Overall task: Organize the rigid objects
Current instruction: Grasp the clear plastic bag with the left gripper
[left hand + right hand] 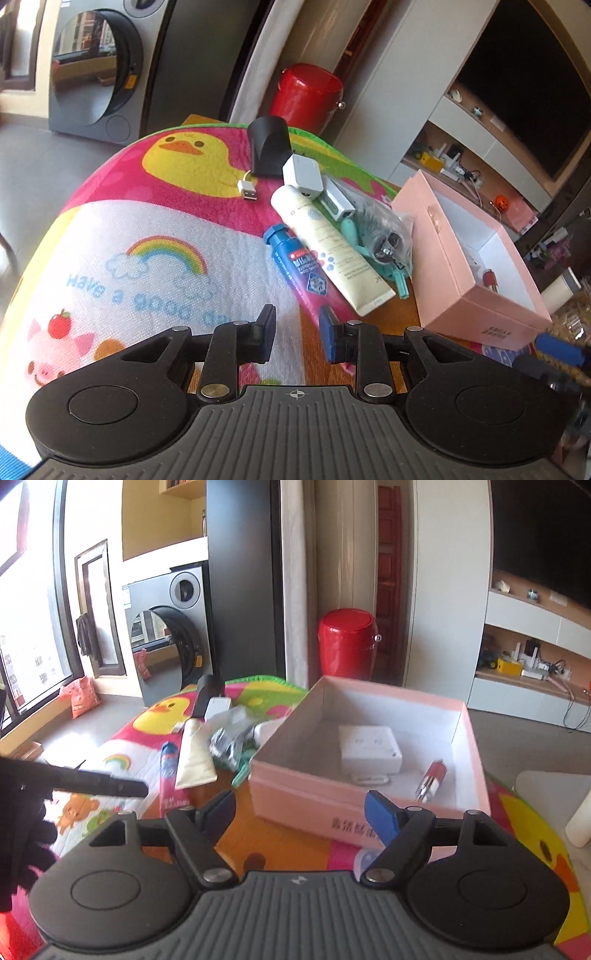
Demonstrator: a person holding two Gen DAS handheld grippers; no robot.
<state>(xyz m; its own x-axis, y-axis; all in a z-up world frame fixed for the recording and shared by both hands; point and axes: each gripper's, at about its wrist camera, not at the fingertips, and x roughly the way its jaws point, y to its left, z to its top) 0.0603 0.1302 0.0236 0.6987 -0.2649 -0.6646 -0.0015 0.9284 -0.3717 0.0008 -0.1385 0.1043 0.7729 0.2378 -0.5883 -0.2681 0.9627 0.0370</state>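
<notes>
Left to right: the left gripper (pixel 297 334), jaws narrowly parted and empty, hangs over the colourful printed cloth mat (pixel 155 229), just short of a blue-capped pink toothpaste tube (pixel 301 269) touching a cream squeeze tube (pixel 328 251); closing here risks nudging both. Behind lie a white cube charger (pixel 303 176) and a crinkled clear plastic bag (pixel 384 229), overlapping, so one pull may drag neighbours. The open pink cardboard box (pixel 295 794) already holds a white square adapter (pixel 369 749). The right gripper (pixel 301 816), jaws wide and empty, sits near its wall and could shove it.
</notes>
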